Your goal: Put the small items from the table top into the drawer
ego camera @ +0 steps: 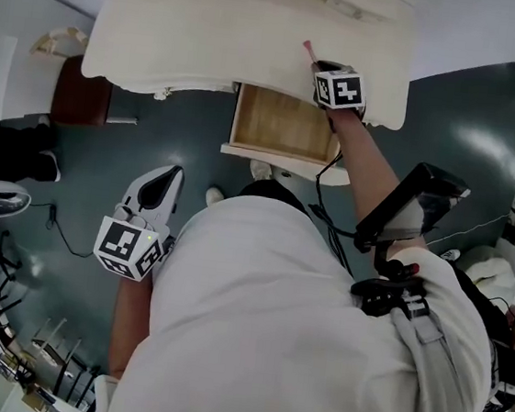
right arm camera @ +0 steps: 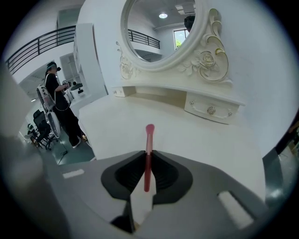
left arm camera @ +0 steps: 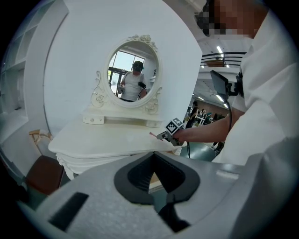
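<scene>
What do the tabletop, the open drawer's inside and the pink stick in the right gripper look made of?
Tabletop: cream painted wood or board, satin finish; even colour, soft sheen.
Drawer inside: bare light wood or veneer, matt; tan with faint grain.
Pink stick, clamped in the right gripper: likely plastic, smooth; pale pink end, darker red shaft. The look leaves it open.
</scene>
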Demonstrator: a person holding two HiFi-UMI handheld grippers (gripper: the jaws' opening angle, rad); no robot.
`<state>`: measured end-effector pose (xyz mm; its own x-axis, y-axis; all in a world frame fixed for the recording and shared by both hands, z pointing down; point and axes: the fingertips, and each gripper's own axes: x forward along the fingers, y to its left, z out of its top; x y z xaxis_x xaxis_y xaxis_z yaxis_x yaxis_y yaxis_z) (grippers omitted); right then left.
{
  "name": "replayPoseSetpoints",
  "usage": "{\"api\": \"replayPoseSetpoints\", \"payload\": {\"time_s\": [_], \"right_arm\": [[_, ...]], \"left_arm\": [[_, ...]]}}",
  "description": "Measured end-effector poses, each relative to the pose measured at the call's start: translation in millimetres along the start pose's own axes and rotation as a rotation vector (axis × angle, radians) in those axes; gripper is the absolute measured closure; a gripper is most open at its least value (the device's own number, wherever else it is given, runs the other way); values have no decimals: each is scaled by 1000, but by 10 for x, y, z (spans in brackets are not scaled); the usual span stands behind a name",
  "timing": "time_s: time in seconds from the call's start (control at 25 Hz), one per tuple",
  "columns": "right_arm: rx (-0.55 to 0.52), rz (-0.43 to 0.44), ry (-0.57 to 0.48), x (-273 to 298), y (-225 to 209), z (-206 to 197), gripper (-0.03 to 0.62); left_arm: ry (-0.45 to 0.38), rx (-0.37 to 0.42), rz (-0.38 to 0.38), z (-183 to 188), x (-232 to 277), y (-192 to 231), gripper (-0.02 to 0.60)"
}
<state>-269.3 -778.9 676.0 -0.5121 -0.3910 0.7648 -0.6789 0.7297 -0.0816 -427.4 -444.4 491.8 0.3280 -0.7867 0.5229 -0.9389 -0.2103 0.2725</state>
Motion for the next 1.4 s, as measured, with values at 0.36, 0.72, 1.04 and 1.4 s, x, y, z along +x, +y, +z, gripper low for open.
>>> {"api": "replayPoseSetpoints", "payload": {"time_s": [0.36,0.72,1.04,1.4], "right_arm": [[-52,99,6,-216,427,-83,549],[-116,166,26,-329,752,-244,549],[-159,236,70,-350,1024,-495,549],[-212,284,159,-251,1294,-898,549]], "left_arm": [[-8,0,-37,-16,81,-14,580],[-4,3,-65,-39,151,-63,580],[-1,-5,-47,-82,94,-12,580],[-5,-17,-19,-72,-34,-26,580]]}}
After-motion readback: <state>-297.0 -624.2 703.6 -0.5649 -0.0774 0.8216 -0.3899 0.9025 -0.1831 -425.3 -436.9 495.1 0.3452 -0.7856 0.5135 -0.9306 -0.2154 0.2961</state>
